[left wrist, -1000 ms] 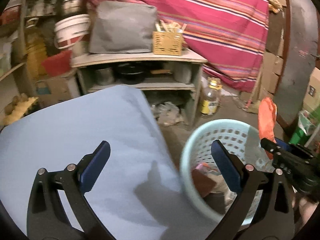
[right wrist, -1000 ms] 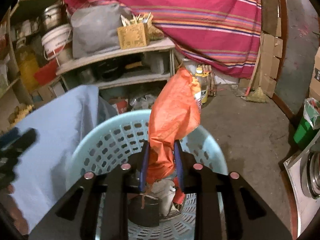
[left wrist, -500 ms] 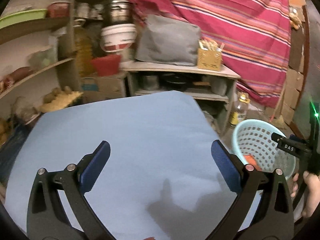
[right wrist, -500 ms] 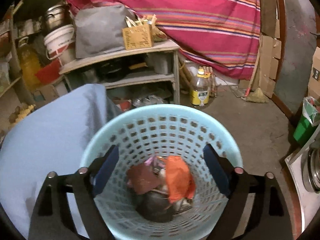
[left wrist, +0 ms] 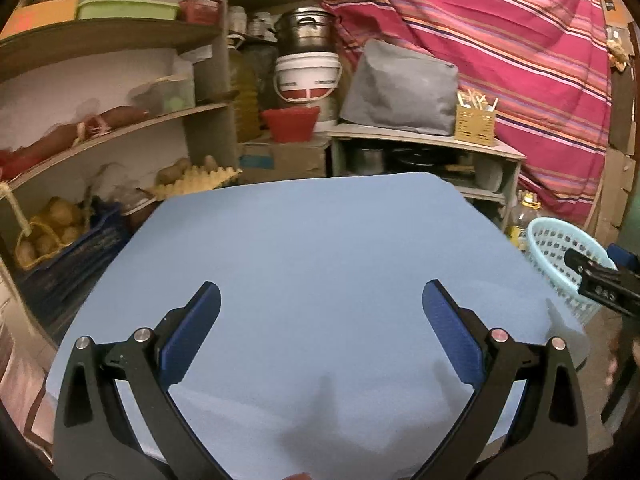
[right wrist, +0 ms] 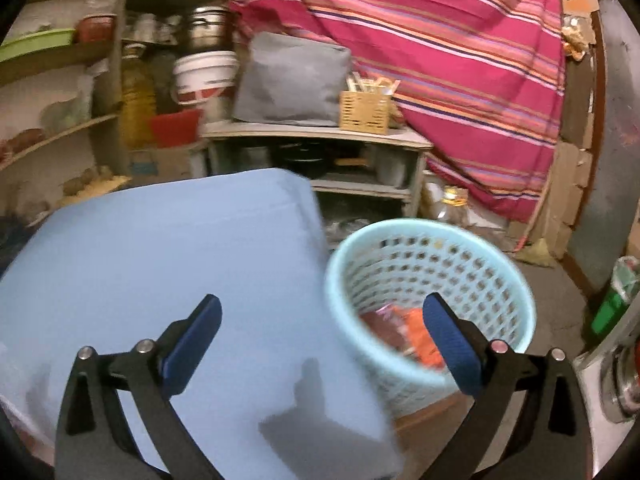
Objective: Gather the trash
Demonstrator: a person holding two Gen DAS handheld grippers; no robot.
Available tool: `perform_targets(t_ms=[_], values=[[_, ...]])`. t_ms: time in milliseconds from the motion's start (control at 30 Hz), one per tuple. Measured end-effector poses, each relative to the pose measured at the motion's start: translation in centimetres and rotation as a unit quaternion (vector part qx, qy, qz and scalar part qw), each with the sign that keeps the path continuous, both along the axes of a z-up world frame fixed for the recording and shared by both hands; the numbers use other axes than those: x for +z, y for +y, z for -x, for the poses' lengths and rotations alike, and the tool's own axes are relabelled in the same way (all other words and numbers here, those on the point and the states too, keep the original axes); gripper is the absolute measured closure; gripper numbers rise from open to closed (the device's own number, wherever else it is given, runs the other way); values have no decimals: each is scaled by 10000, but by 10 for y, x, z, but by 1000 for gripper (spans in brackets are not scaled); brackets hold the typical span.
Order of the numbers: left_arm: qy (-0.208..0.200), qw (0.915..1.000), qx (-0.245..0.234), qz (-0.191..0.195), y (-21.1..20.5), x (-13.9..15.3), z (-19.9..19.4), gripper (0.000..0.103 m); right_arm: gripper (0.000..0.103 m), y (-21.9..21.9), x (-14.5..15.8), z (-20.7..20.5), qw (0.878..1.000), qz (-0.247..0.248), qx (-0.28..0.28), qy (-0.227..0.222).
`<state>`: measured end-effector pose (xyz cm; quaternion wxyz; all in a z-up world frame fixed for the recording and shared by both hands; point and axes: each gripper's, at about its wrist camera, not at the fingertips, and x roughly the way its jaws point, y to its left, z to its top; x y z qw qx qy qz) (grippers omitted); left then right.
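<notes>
A light blue perforated basket [right wrist: 496, 280] stands on the floor at the right of the blue-covered table [right wrist: 160, 248]. Inside it lie an orange plastic bag [right wrist: 424, 336] and a dark red wrapper [right wrist: 380, 326]. My right gripper [right wrist: 320, 332] is open and empty, above the table's right edge beside the basket. My left gripper [left wrist: 320, 324] is open and empty over the table [left wrist: 312, 248]. The basket [left wrist: 560, 256] shows at the far right of the left wrist view, with the right gripper's tip [left wrist: 600, 284] in front of it.
Wooden shelves [left wrist: 120, 128] with potatoes and egg trays stand at the left. A low shelf unit [left wrist: 424, 148] behind the table carries a grey bag, a white bucket and a wicker box. A striped red cloth [right wrist: 460, 60] hangs behind. An oil bottle [right wrist: 452, 204] stands on the floor.
My right gripper opened and dropped the orange bag into the basket, then swung left toward the table. My left gripper swung left from the basket to over the table.
</notes>
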<state>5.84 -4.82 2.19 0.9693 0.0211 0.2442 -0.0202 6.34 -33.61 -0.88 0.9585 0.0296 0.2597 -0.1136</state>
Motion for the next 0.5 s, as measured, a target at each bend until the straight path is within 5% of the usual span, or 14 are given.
perform_targets(t_ms=[500], values=[[-297, 9994, 175, -82, 28, -27, 51, 5, 5, 71, -23, 73, 9983, -307, 377, -306]])
